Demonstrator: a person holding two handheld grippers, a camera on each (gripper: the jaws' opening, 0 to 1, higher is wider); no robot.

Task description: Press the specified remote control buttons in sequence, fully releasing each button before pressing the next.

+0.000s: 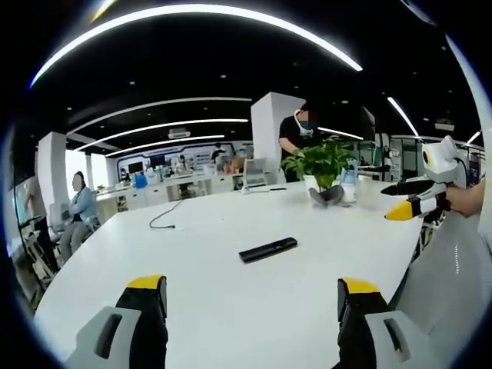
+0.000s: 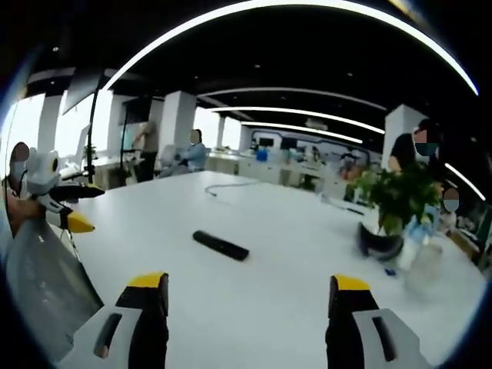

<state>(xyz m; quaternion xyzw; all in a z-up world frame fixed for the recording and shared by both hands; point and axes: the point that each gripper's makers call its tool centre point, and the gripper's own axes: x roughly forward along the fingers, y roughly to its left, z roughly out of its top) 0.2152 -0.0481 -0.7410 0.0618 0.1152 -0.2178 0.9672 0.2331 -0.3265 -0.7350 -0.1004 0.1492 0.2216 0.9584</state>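
1. Left gripper [image 1: 250,296] held above the white table [image 1: 231,323], jaws spread wide, nothing between them — yellow tips at the bottom of the left gripper view.
2. Right gripper [image 2: 250,292] likewise wide apart and empty, hovering over the same table.
3. Black remote control [image 1: 267,249] flat on the table, ahead of the left gripper and well apart from its jaws; in the right gripper view, lying at a slant, left of centre and untouched.
4. Potted plant [image 1: 323,165] further back on the table, a clear bottle [image 1: 350,184] just beside it.
5. Thin cable [image 1: 164,218] trailing across the far part of the table.
6. Right gripper also at the right edge of the left gripper view; whether open there, cannot tell.
7. People in the background — one seated [image 1: 77,211], one standing [image 1: 300,138] behind the plant.
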